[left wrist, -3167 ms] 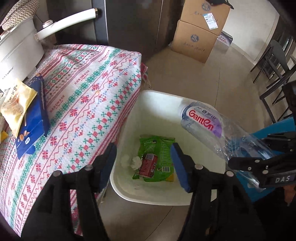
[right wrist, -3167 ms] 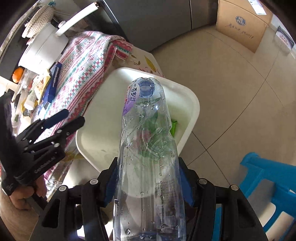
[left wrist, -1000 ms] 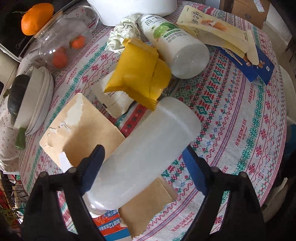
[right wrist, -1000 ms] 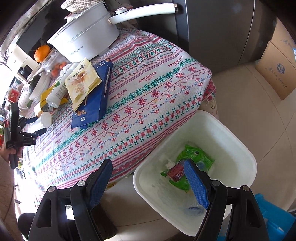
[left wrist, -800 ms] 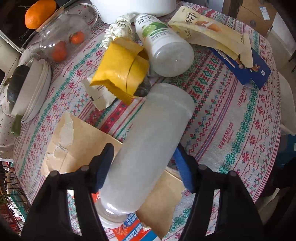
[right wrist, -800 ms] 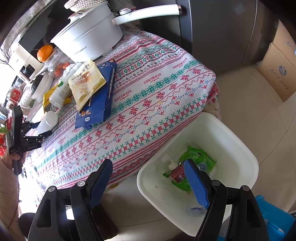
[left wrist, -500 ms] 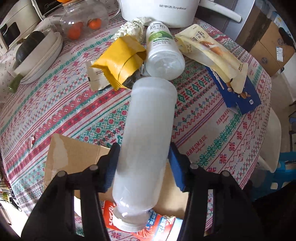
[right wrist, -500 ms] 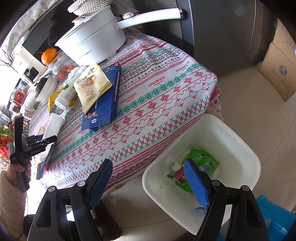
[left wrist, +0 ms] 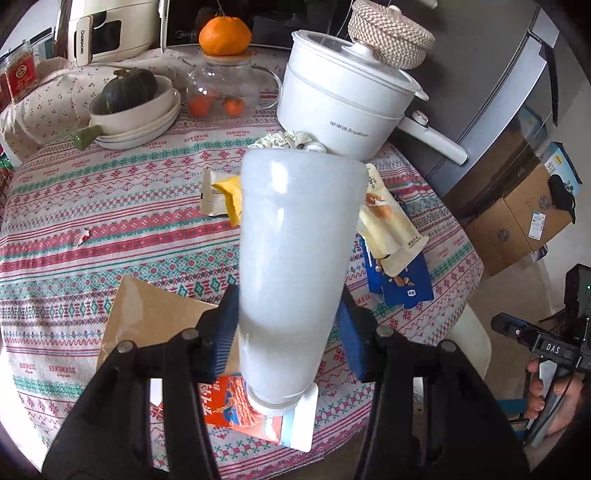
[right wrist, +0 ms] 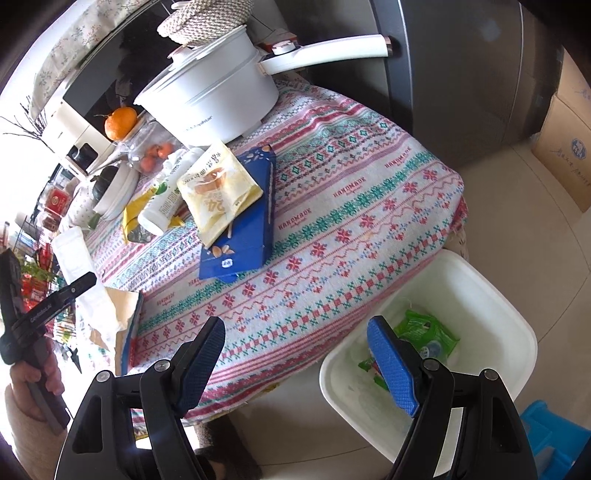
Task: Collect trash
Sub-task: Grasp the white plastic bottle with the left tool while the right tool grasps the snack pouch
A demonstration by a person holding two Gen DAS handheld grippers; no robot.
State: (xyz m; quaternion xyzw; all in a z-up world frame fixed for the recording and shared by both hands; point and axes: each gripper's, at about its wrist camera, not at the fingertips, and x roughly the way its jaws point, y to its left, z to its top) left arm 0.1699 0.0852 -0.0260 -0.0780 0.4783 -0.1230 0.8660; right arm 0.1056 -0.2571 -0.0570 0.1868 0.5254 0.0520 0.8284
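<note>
Covering most of both views, a round table [right wrist: 351,221] wears a red, green and white patterned cloth. Only the right wrist view shows the white trash bin [right wrist: 517,325] on the floor just beside the table's edge, with a green wrapper [right wrist: 428,332] and other bits inside. Only the left wrist view shows the white pot [left wrist: 343,99] from the front, a glass jar [left wrist: 221,88] topped by an orange [left wrist: 224,35], and a bowl [left wrist: 136,110] holding a dark squash. A blue box [right wrist: 243,221] lies mid-table under a yellow snack bag [right wrist: 218,192]. The left gripper [left wrist: 288,332] has its jaws clamped on a frosted white bottle [left wrist: 295,258], held above the table with its cap toward the camera. The right gripper [right wrist: 295,362] has its jaws wide apart, holding nothing, between table edge and bin
</note>
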